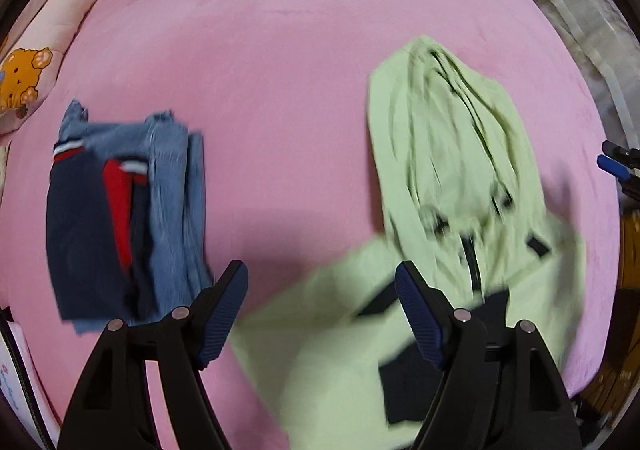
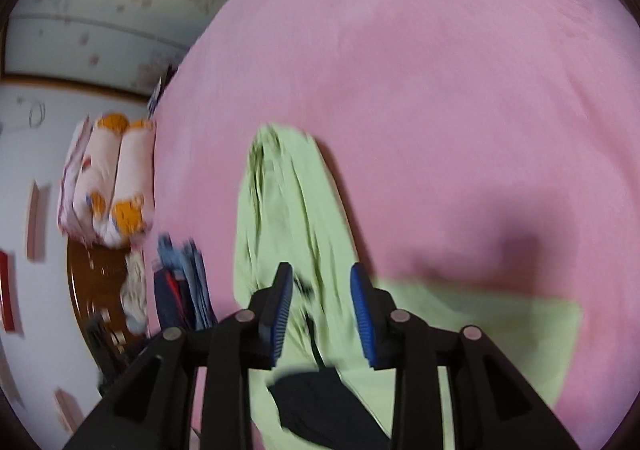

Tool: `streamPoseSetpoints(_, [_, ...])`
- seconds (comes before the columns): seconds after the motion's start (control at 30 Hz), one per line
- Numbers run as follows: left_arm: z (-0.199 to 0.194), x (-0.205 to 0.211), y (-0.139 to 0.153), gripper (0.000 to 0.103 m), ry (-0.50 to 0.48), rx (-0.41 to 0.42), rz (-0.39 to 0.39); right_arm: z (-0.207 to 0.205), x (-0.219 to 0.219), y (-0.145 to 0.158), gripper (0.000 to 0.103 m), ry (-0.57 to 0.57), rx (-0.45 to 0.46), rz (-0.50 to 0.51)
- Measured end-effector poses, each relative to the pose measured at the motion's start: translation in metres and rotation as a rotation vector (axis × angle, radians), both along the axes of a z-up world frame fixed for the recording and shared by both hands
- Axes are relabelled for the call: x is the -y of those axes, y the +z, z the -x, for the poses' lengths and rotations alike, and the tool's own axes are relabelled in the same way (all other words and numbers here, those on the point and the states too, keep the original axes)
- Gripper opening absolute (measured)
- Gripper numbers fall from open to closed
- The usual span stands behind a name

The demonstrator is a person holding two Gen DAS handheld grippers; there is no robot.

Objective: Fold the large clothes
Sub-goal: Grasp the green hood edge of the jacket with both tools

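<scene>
A pale green hooded jacket (image 1: 440, 154) lies crumpled on the pink bed cover (image 1: 280, 50), with a black zip and black patches (image 1: 404, 382). My left gripper (image 1: 320, 270) hovers above its near edge, looking straight down, jaws wide apart and empty. In the right wrist view the same jacket (image 2: 288, 210) stretches away from me over the cover (image 2: 440, 90). My right gripper (image 2: 322, 270) hangs over it, jaws partly apart, with no cloth pinched between the blue pads (image 2: 362, 306). Both views are motion-blurred.
A folded pile of jeans and a navy-and-red garment (image 1: 120, 218) sits on the bed's left side, also visible as the pile (image 2: 184, 290). Bear-print pillows (image 1: 40, 50) lie at the bed's edge. A brown wooden floor (image 2: 92, 290) and a white wall lie beyond.
</scene>
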State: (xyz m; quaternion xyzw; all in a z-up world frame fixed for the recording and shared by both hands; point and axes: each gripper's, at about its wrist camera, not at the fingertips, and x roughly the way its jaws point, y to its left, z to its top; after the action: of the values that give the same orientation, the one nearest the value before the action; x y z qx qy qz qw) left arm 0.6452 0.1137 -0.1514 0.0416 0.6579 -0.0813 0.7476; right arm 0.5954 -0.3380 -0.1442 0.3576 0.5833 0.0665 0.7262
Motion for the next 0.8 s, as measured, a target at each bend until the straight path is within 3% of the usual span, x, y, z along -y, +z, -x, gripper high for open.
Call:
streamPoseSetpoints(0.1, [-0.039,0.007,-0.022,0.074,0.042,-0.009,0.056,-0.04,-0.006,-0.011,0.031,-0.024,0.021,0.05])
streamPoseSetpoints(0.23, [-0.087,0.018,-0.051,0.074,0.1,0.014,0.147,-0.079,-0.015,-0.035,0.031,-0.01,0.05,0.019])
streamPoseSetpoints(0.33, [-0.106,0.023,-0.065,0.074,0.152,0.066,0.245,-0.104,-0.028,-0.059,0.031,0.035,0.067,0.02])
streamPoseSetpoints(0.47, [-0.13,0.025,-0.09,0.074,0.229,0.061,0.362,-0.127,-0.041,-0.088,0.031,0.096,0.055,0.021])
streamPoseSetpoints(0.63, [-0.145,0.034,-0.12,0.062,0.246,0.021,0.436,-0.142,-0.054,-0.12,0.031,0.151,0.045,-0.002])
streamPoseSetpoints(0.73, [-0.15,0.042,-0.13,0.055,0.234,0.047,0.448,-0.148,-0.057,-0.131,0.031,0.162,0.075,-0.017])
streamPoseSetpoints(0.8, [-0.15,0.045,-0.131,0.044,0.228,0.074,0.512,-0.15,-0.059,-0.131,0.031,0.17,0.112,-0.036])
